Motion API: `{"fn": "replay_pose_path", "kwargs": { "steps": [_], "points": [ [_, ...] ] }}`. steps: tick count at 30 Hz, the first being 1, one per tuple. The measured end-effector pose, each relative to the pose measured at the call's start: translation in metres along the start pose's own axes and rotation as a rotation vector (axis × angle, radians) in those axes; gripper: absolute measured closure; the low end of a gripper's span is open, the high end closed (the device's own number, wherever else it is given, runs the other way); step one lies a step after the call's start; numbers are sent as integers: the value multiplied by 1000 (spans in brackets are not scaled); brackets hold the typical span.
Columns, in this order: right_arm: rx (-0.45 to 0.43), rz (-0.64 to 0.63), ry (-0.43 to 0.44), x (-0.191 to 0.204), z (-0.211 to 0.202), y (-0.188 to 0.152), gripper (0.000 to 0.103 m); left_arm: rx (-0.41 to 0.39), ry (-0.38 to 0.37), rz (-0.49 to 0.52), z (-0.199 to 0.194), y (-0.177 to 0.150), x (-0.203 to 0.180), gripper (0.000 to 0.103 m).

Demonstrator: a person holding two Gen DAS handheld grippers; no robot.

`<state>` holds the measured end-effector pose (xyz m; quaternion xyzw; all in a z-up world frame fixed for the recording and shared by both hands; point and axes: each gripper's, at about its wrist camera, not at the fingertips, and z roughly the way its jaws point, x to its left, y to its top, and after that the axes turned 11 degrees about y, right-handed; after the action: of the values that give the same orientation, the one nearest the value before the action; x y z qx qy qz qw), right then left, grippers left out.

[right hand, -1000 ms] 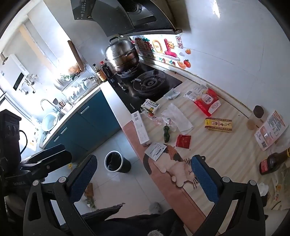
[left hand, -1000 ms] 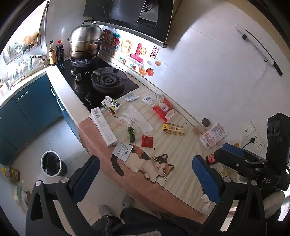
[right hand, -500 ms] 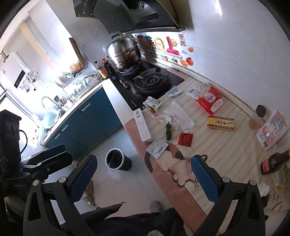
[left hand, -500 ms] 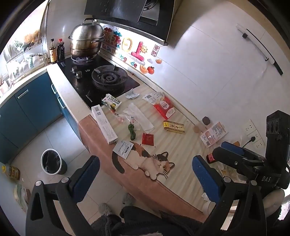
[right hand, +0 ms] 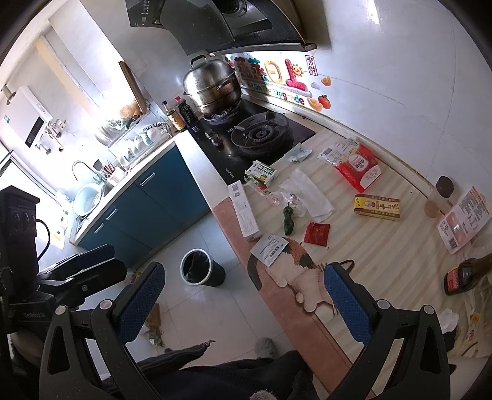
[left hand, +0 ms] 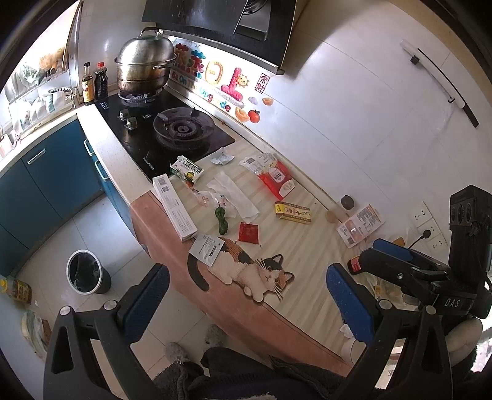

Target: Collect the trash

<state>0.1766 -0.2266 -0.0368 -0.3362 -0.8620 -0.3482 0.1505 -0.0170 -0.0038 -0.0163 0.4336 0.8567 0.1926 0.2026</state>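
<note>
Both hand-held grippers spread wide, empty, above striped bench.
Left hand-held gripper point(left hand: 246, 292), right hand-held gripper point(right hand: 243, 292): blue padded fingers. Flat cartons, crumpled wrappers point(left hand: 233, 197) mid-bench point(left hand: 307, 246); round bin point(left hand: 87, 272) on floor.

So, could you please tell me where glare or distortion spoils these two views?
Right wrist view: daylight blows out the sink and dish rack corner, and glare streaks the wall tiles. Left wrist view: evenly lit, with only the strip under the range hood overexposed. Both views: fisheye bends the counter edge, and dark vignetting fills the corners.
</note>
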Motion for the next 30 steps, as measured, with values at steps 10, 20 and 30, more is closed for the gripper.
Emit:
{"fn": "replay_pose_path", "kwargs": {
  "steps": [10, 20, 30],
  "points": [
    [2, 0, 1, 2, 1, -2, 0, 5, -5, 0, 1, 1, 0, 0],
    [5, -4, 3, 9, 6, -9, 0, 2, -23, -4, -1, 0, 1, 0],
    [8, -1, 7, 18, 9, -13, 0, 0, -31, -7, -5, 2, 4, 0]
  ]
}}
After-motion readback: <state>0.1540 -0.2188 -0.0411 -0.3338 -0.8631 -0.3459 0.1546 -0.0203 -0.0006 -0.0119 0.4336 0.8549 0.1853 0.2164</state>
